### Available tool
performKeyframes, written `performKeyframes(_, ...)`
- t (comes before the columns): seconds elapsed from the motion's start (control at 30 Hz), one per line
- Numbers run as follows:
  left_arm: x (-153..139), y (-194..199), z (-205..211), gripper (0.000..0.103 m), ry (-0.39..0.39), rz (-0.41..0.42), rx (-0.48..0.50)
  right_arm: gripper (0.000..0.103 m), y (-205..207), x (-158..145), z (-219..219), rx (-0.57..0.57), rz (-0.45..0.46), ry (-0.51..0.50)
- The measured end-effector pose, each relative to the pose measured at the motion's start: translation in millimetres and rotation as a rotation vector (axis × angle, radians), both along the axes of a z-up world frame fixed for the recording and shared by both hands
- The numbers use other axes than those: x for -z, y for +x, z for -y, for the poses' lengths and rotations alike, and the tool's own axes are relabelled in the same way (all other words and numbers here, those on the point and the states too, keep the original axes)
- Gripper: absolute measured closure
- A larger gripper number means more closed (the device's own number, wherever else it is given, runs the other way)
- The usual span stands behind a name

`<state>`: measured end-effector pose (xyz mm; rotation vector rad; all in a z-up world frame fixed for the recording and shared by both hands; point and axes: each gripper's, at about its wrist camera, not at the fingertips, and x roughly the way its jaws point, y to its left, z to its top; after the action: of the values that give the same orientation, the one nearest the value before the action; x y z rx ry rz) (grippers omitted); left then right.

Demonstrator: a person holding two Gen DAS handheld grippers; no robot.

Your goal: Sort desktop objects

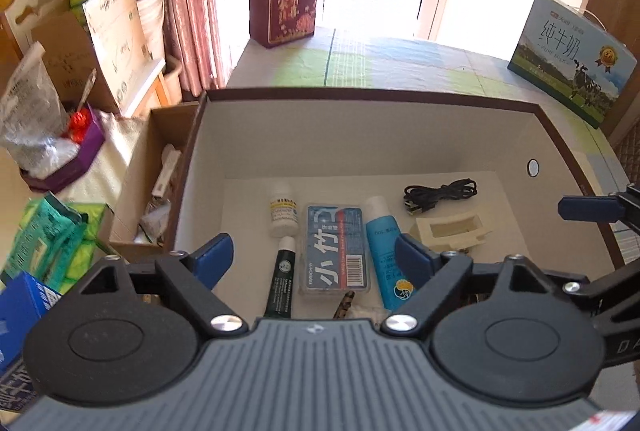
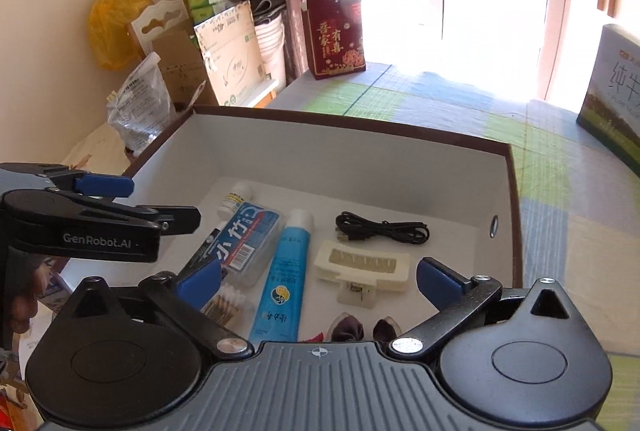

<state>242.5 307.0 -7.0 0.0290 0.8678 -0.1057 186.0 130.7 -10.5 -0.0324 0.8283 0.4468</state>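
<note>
A white box with a brown rim (image 1: 360, 95) (image 2: 360, 130) holds the sorted items. Side by side lie a small white bottle (image 1: 283, 215) (image 2: 235, 199), a dark green tube (image 1: 282, 281), a clear blue case (image 1: 338, 251) (image 2: 248, 239) and a blue tube (image 1: 386, 251) (image 2: 286, 271). A coiled black cable (image 1: 440, 195) (image 2: 380, 229) and a cream hair clip (image 1: 450, 231) (image 2: 362, 267) rest further right. Cotton swabs (image 2: 226, 305) lie near the front. My left gripper (image 1: 314, 255) hangs open above the case. My right gripper (image 2: 318, 279) is open over the tube and clip, holding nothing.
A dark red gift box (image 1: 286, 5) (image 2: 336, 35) and a milk carton box (image 1: 572, 65) (image 2: 616, 99) stand on the checked cloth (image 1: 400, 63) behind the white box. Cardboard boxes (image 1: 116, 39), bags and green packs (image 1: 52, 243) crowd the left side.
</note>
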Motion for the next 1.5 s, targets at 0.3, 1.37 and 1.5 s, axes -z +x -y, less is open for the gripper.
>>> performKeyframes(0.3,-35,-44,7,0.007,0.018,0.116,-0.022,0.002,-40,-8,29,0.04,0.024,-0.011)
performKeyframes(1.37,-45,-157,78,0.003,0.02,0.031,-0.171,0.002,-115,-19,79,-0.08,0.05,-0.094)
performKeyframes(1.5,-46,-167,87,0.003,0.021,0.031,-0.188,0.002,-117,-21,84,-0.094,0.055,-0.098)
